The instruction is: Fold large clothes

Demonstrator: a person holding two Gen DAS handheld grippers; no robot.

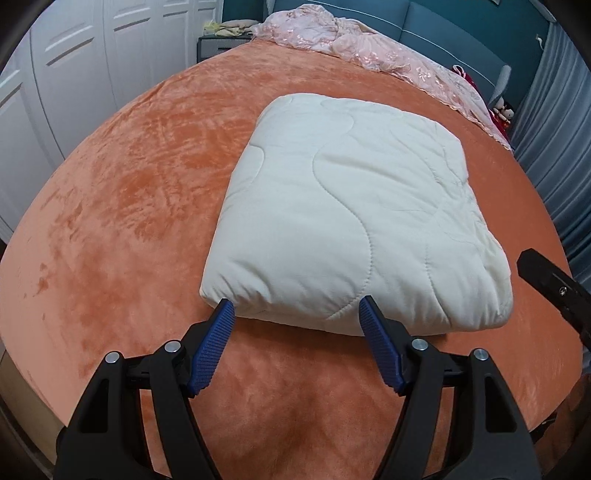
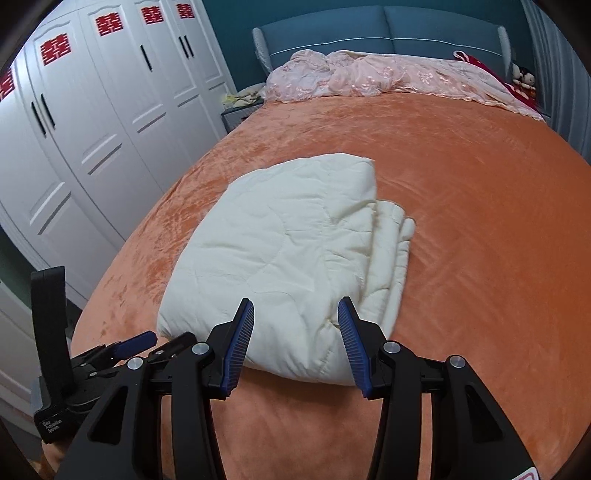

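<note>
Left wrist view: one cream quilted comforter (image 1: 351,218), folded into a thick square bundle, lies on the orange bed cover (image 1: 122,229). Stitched wavy quilting lines run across its top face. Left gripper (image 1: 297,308) sits at the bundle's near edge, fingers spread wide apart, nothing between them. The left blue pad (image 1: 212,345) tip is just at the bundle's near-left corner; whether it touches the fabric I cannot tell.

Right wrist view: same comforter (image 2: 280,254) seen from its other near corner. Stacked folded layers show along the bundle's right side, edges stepped out from under the top layer. Right gripper (image 2: 295,308) is also spread open and holds nothing; its fingertips overlap the bundle's near edge in the view, contact not resolvable. The left gripper's body (image 2: 92,365) appears just left of the bundle's near corner.

Containers: none visible holding anything.

Count, relative to the comforter:
- 1 comforter, near the foot end of the bed cover.
- 2 grippers, both at its near edge.
- 1 pink lace spread (image 2: 388,75), bunched well beyond it at the head end, against the blue headboard (image 2: 369,26).
- 1 white wardrobe (image 2: 92,110) to its left, off the bed, with red paper cutouts (image 2: 55,50) on the doors; five cutouts visible.
</note>
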